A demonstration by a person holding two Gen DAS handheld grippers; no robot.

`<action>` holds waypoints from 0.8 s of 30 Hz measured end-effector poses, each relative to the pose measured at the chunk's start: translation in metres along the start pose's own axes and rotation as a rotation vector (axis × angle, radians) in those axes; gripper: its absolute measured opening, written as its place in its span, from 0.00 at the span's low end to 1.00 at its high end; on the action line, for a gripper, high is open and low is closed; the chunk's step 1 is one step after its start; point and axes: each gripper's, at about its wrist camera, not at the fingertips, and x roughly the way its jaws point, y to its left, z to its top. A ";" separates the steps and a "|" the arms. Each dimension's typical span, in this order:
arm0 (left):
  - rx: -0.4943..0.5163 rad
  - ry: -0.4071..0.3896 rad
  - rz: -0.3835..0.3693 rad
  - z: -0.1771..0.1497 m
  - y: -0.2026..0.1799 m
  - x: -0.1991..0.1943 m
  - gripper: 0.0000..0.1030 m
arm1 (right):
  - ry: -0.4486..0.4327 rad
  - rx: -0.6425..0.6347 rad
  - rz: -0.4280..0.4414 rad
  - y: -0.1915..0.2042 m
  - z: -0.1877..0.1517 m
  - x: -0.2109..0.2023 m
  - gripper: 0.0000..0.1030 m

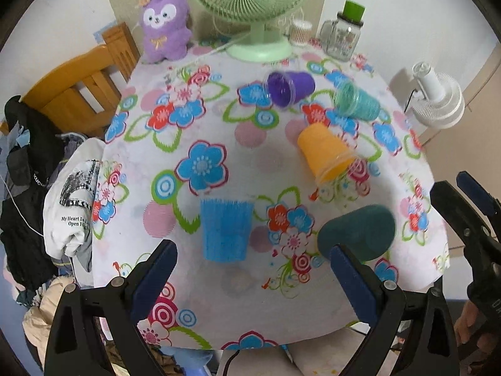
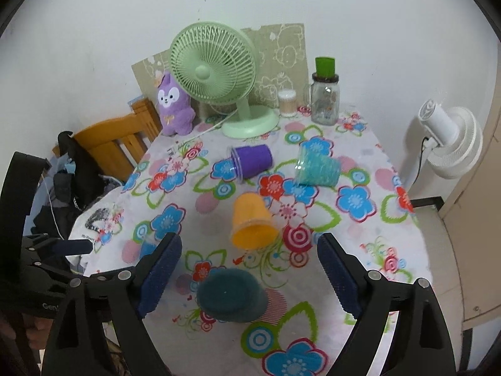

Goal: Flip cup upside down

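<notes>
Several plastic cups sit on the flowered tablecloth. A light blue cup stands between the fingers of my open, empty left gripper; which way up it stands I cannot tell. A dark teal cup stands upside down by the left gripper's right finger, and below my open, empty right gripper in the right wrist view. An orange cup, a purple cup and a turquoise cup lie on their sides farther back.
A green desk fan, a purple plush toy, a glass jar with a green lid and a cotton-swab tub stand at the back. A wooden chair with clothes is left; a white fan right.
</notes>
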 end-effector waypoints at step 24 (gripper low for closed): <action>-0.113 -0.225 -0.053 -0.031 -0.008 -0.075 1.00 | 0.097 0.006 -0.125 0.000 0.001 -0.045 0.88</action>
